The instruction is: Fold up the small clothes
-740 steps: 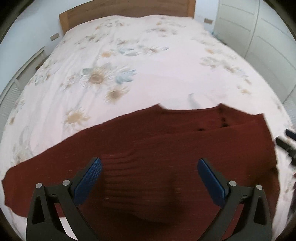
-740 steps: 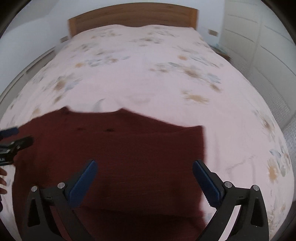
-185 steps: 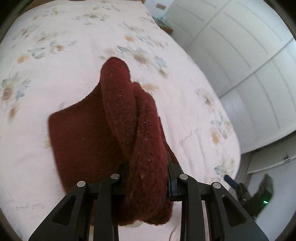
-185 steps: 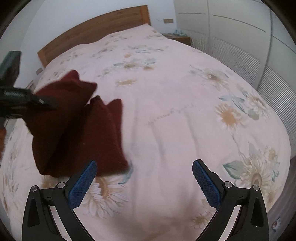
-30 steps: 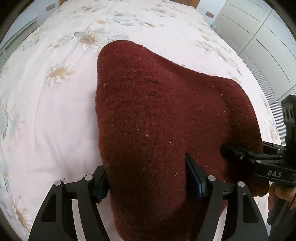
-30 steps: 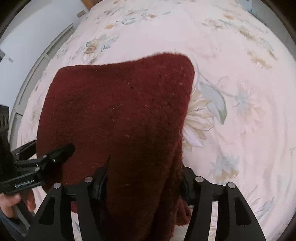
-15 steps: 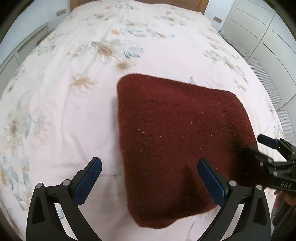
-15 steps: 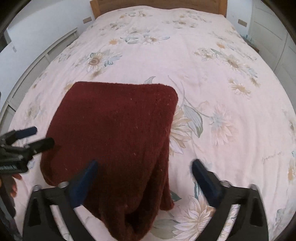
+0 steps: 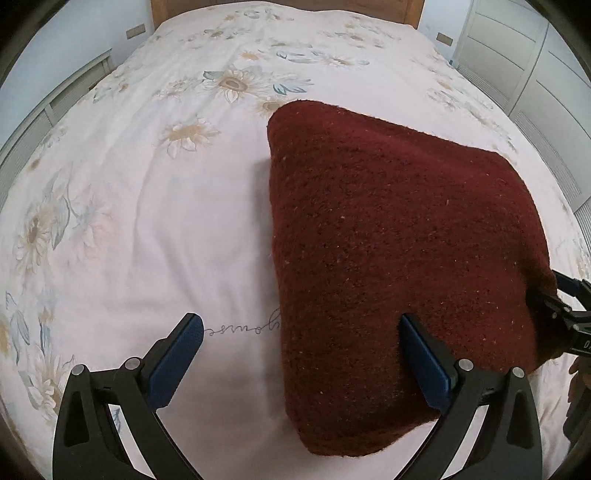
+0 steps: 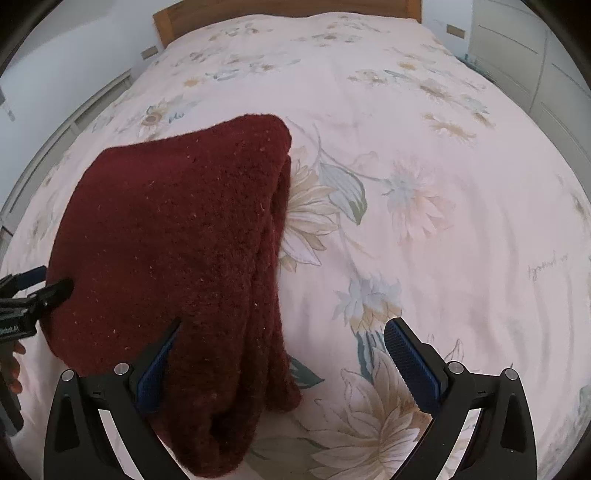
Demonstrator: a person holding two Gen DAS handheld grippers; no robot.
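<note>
A dark red knitted garment (image 9: 388,258) lies folded into a thick rectangular stack on the floral bedspread (image 9: 147,206). My left gripper (image 9: 303,354) is open and empty at the stack's near left corner, its right finger against the knit. The stack also shows in the right wrist view (image 10: 177,266), with its layered edge facing right. My right gripper (image 10: 280,358) is open and empty at the stack's near right edge. Each gripper's tip shows at the edge of the other's view.
A wooden headboard (image 10: 280,5) stands at the far end of the bed. White wardrobe doors (image 9: 546,74) run along the right side. A white slatted panel (image 9: 48,114) and wall are on the left. A hand shows at the left edge (image 10: 13,365).
Both grippers have let go of the garment, opened wide and drawn back. The folded stack now rests on the bed.
</note>
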